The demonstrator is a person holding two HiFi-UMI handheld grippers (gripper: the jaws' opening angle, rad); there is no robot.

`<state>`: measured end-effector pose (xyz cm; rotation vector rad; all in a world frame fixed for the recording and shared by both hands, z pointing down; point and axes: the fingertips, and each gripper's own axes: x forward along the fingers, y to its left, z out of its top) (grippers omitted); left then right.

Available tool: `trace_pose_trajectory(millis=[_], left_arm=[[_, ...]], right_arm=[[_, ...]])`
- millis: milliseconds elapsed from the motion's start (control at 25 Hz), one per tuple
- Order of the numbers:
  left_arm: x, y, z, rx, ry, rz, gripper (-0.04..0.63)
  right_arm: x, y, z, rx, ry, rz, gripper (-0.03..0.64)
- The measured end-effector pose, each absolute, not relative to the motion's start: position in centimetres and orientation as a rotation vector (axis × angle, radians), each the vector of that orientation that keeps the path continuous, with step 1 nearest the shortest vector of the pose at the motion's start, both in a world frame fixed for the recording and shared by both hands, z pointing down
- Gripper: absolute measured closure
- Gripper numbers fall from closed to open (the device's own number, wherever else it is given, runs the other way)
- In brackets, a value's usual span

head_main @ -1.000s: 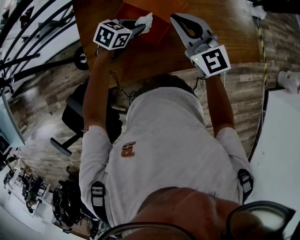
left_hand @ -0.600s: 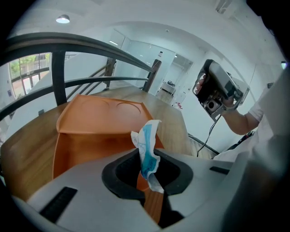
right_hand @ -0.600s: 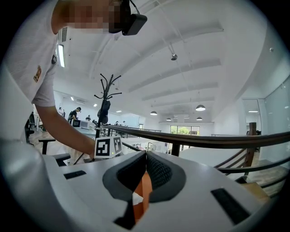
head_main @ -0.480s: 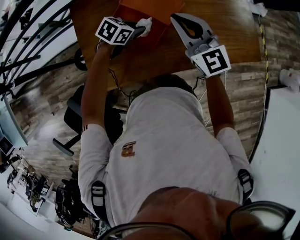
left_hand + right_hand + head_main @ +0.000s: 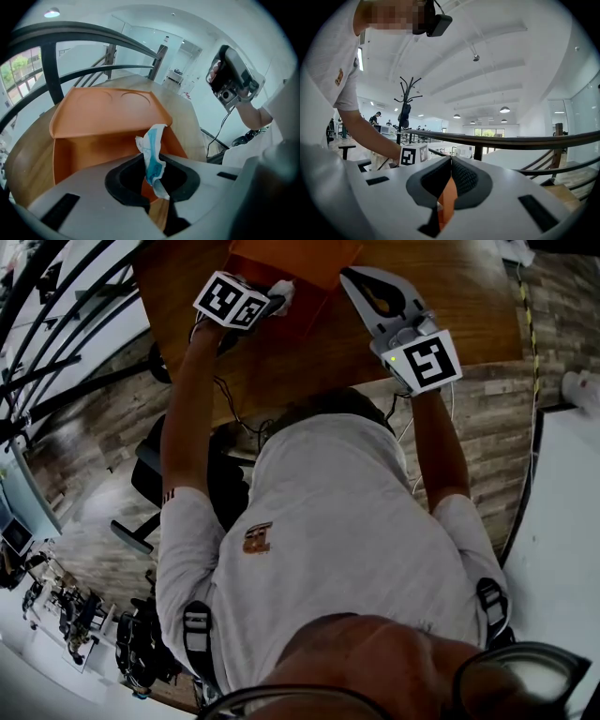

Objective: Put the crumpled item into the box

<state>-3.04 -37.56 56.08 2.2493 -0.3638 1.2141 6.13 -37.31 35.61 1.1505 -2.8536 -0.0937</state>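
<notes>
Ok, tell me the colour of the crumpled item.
The crumpled item is white with blue; best in left gripper view.

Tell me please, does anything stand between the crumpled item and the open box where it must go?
Nothing visible does. The left gripper holds the crumpled item right at the near edge of the orange box. Its lid stands open, so the way in is free.

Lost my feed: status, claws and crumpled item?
Left claw shut on crumpled item, at the orange box. Right claw shut, empty. Nothing in the way.
</notes>
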Motion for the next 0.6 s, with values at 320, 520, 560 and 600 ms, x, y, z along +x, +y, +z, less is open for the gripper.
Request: trace_pose_trajectory(millis=[320, 520, 560, 600], left_arm=[[-4.0, -38.6, 57.1, 2.273, -0.48, 1.348, 0.463], [-4.8, -39.7, 57.1, 2.314, -0.608, 1.386, 0.394], [-5.0, -39.9, 57.0, 2.322, -0.635, 1.376, 0.388], [-5.2, -40.0, 56.9, 2.328, -0.663, 1.364, 0.382]], right_arm=[[6.4, -37.4, 36.0, 1.129, -2.857, -0.084, 0.584], [6.3, -37.5, 36.1, 1.119, -2.861, -0.075, 0.584], [6.3, -37.4, 36.1, 1.117, -2.862, -0.076, 0.584], [6.3, -37.3, 36.1, 1.115, -2.862, -0.077, 0.584]])
